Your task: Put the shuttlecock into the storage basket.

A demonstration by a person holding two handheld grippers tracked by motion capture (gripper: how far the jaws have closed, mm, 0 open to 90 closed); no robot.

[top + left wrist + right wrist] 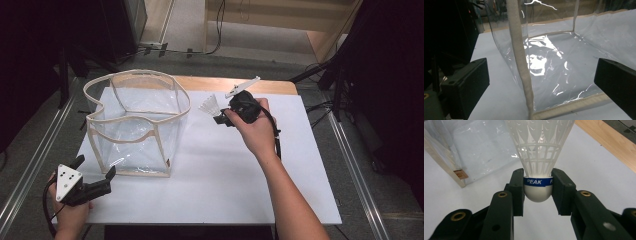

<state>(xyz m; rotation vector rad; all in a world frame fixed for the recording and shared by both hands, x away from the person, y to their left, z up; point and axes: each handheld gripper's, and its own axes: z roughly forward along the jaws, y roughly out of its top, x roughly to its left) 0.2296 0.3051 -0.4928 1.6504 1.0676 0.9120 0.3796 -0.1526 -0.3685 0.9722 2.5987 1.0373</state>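
- While the left gripper [95,172] waits spread wide by the clear bag [137,125], the right gripper [538,192] pinches the shuttlecock [539,157] by its cork.
- Shuttlecock hangs above the white table [225,170], beside the bag.

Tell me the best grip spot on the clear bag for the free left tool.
Take the clear bag by its stiff fabric-trimmed top rim, from above at the near-left corner. The plastic walls are slack, and the left tool stands open beside that corner.
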